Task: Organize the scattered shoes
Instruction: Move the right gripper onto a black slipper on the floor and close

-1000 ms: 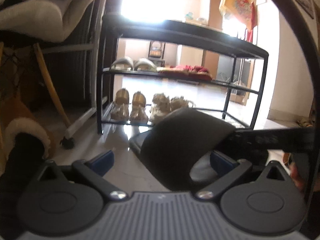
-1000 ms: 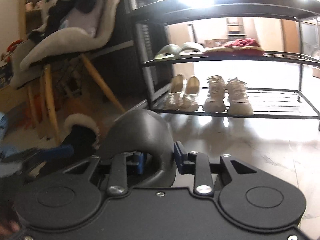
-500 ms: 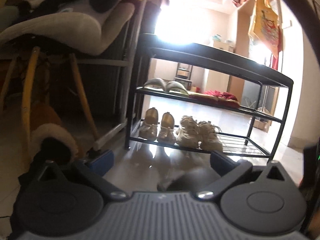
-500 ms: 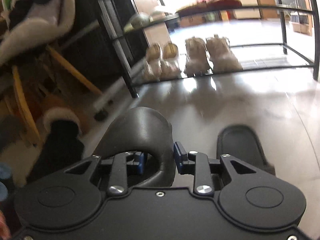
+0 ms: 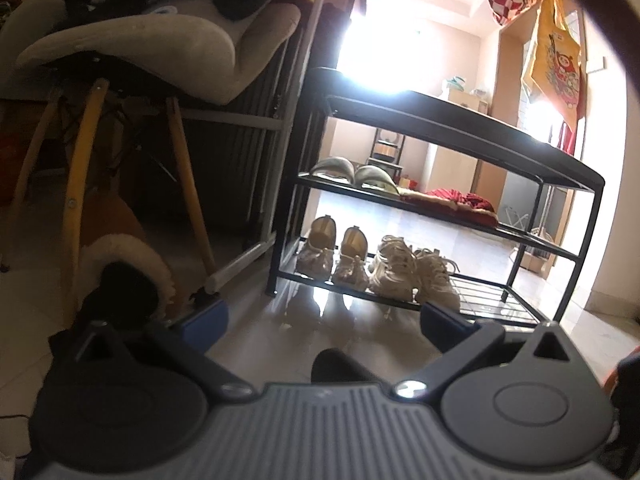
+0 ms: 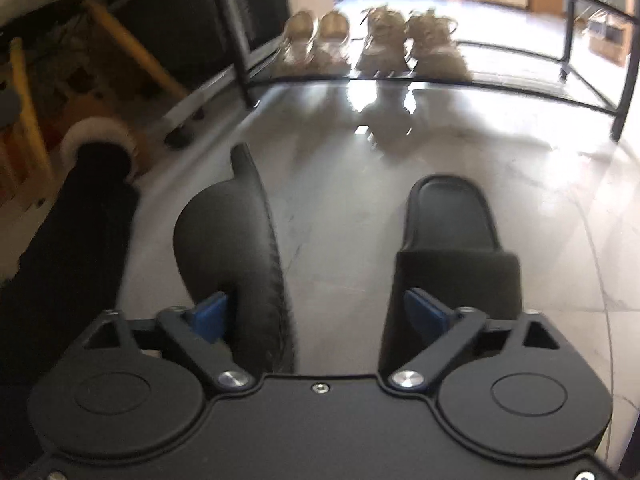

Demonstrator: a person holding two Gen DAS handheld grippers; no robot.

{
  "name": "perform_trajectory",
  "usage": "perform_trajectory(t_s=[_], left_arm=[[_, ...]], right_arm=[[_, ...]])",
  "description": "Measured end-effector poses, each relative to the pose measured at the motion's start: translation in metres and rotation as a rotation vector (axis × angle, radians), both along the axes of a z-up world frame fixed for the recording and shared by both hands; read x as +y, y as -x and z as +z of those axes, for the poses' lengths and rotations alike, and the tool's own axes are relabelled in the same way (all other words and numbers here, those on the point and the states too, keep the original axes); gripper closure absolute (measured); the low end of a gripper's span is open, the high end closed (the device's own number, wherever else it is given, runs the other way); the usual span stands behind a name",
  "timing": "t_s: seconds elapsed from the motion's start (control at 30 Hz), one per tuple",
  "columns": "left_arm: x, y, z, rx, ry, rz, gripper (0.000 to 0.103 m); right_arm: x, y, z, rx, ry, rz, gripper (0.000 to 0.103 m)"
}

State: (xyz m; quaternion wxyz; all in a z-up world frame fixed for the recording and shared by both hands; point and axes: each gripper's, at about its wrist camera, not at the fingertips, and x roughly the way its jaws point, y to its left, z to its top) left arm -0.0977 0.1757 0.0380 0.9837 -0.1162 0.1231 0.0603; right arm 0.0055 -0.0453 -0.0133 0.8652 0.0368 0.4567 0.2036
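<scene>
Two black slippers lie on the pale floor in front of the black shoe rack [image 6: 400, 80]. The right slipper [image 6: 452, 232] lies flat, toe toward the rack. The left slipper [image 6: 228, 248] is tipped on its side and blurred, just inside my right gripper's left pad. My right gripper [image 6: 318, 316] stands open around it, not clamping. My left gripper [image 5: 322, 322] is open and holds nothing; only a black slipper tip [image 5: 340, 364] shows below it. The shoe rack [image 5: 440, 128] holds beige flats [image 5: 336, 256] and cream sneakers [image 5: 412, 272] on its bottom shelf.
Grey slippers [image 5: 352, 170] and red footwear [image 5: 460, 198] sit on the middle shelf. A chair with yellow legs [image 5: 184, 176] and piled clothes stands left. A fur-trimmed boot [image 5: 120, 264] lies beside it. Bags [image 5: 556, 64] hang on the right wall.
My left gripper let go of its black slipper and pulled up and away. My right gripper lowered toward the floor and opened, releasing the other slipper beside the first.
</scene>
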Motion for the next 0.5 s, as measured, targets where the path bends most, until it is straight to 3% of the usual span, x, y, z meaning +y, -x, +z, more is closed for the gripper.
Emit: perform_trajectory(t_s=[0.07,0.3,0.37,0.5], left_arm=[[0.002,0.001,0.000,-0.002,0.007,0.009,0.000],[0.009,0.004,0.003,-0.010,0.017,0.036,0.000],[0.011,0.005,0.004,-0.012,0.020,0.044,0.000],[0.014,0.006,0.005,-0.017,0.025,0.060,0.000]], right_arm=[[-0.004,-0.004,0.003,0.075,-0.068,-0.031,0.002],[-0.031,-0.018,0.006,0.093,-0.104,-0.253,0.002],[-0.032,-0.016,0.010,0.054,-0.100,-0.230,0.002],[-0.002,-0.004,0.024,-0.114,0.029,-0.050,0.001]])
